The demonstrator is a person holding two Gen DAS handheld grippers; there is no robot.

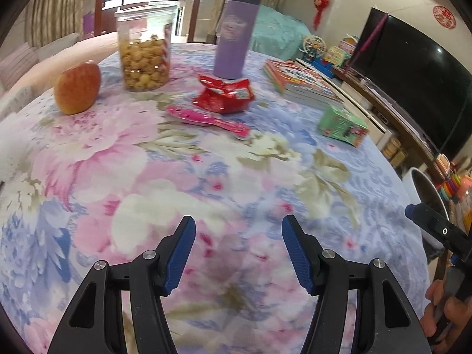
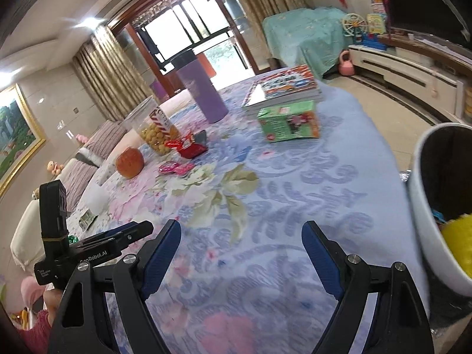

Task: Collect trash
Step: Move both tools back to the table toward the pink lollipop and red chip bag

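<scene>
Crumpled red snack wrapper (image 1: 224, 96) lies on floral tablecloth against purple tumbler base; white trash bin (image 2: 433, 206) stands beside table edge, open, yellow item inside.

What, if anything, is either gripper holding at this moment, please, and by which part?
Nothing is held: the left gripper and the right gripper are both open, with only the tablecloth showing between their fingers.
</scene>
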